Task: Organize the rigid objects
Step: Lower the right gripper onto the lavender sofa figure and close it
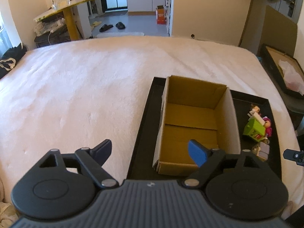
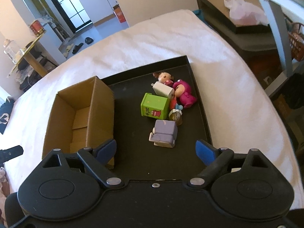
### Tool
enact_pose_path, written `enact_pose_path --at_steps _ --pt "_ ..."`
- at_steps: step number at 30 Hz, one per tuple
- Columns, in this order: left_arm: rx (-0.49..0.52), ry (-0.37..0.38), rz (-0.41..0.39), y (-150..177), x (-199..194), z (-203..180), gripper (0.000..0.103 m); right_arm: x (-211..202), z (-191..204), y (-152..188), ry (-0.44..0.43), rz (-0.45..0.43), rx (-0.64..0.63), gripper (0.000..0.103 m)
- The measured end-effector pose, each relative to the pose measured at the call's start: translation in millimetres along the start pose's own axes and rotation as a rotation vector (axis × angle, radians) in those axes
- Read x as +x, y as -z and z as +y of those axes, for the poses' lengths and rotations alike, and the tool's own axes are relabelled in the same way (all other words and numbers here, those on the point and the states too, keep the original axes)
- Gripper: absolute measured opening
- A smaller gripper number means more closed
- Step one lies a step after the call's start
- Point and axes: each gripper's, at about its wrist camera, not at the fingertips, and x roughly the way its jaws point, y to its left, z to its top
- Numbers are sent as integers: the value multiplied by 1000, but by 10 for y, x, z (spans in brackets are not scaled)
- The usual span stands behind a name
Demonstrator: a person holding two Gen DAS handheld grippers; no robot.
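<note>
An empty cardboard box (image 1: 191, 125) stands in the left part of a black tray (image 2: 199, 102) on a bed; the box also shows in the right wrist view (image 2: 79, 112). Right of the box lies a cluster of small toys: a green box (image 2: 154, 107), a white block (image 2: 163, 89), a magenta figure (image 2: 185, 94), a brown-haired doll (image 2: 164, 77), a lilac figure (image 2: 165, 133) and a small brown figure (image 2: 175, 115). My left gripper (image 1: 150, 152) is open and empty over the tray's near left edge. My right gripper (image 2: 155, 150) is open and empty just before the lilac figure.
The bed's white cover (image 1: 76, 87) spreads left of the tray. A second black tray with a pink bag (image 2: 245, 13) stands off the bed's right side. A yellow table (image 1: 68, 9) with a glass jar stands at the far left.
</note>
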Motion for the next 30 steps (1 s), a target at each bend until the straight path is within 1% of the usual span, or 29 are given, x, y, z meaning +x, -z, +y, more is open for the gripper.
enact_pose_path --at_steps 9,14,15,17,19,25,26,27,29,30 --pt "-41 -9 68 7 411 31 73 470 -110 -162 12 46 42 86" --pt "-48 -14 87 34 561 47 71 719 -120 -234 -1 66 62 85" --pt "-46 -11 92 49 601 42 69 773 -113 -240 -2 70 60 83" --pt "-41 -8 98 69 661 44 67 894 -96 -259 24 85 48 83" --pt "-53 -5 117 68 727 65 63 981 -86 -258 25 103 39 82" --pt "-79 -10 129 68 828 102 58 1093 -95 -246 37 129 39 82" --pt "-79 -11 134 76 851 99 56 1114 -91 -253 40 131 40 81" --pt "-77 -10 141 82 885 92 54 1148 -73 -261 44 134 37 77" --pt "-70 -14 147 91 914 60 48 1213 -34 -267 48 146 30 68" --pt "-63 -14 143 98 912 45 45 1237 -19 -262 56 154 28 60"
